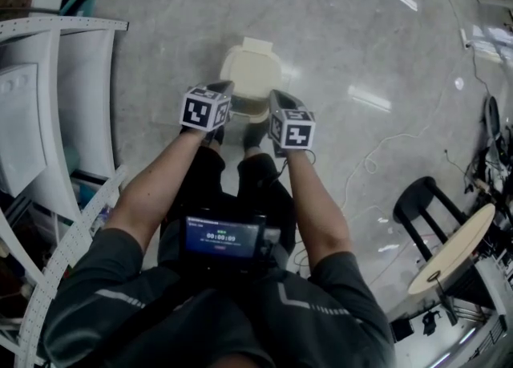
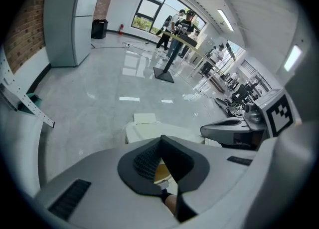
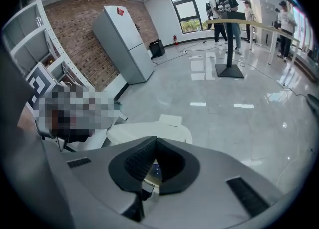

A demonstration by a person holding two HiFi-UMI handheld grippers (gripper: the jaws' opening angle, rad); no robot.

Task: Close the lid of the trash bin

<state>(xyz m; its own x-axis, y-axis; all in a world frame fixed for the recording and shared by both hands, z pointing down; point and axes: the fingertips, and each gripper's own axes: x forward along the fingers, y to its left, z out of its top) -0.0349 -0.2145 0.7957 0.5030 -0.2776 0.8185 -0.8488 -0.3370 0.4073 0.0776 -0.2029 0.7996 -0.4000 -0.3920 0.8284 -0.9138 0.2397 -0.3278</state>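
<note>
Left of centre in the head view, the left gripper (image 1: 222,90) hangs with jaws closed on nothing. Between both grippers, just ahead and below on the floor (image 1: 361,30), stands the trash bin (image 1: 240,106), its lid (image 1: 250,66) seemingly tilted up toward the frame's top. The right gripper (image 1: 279,100), jaws also closed and empty, looks equally near.

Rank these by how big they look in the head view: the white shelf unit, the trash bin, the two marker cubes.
1. white shelf unit, by far the largest.
2. trash bin.
3. left marker cube and right marker cube: alike, so tied. Both sit nearer the camera.
</note>
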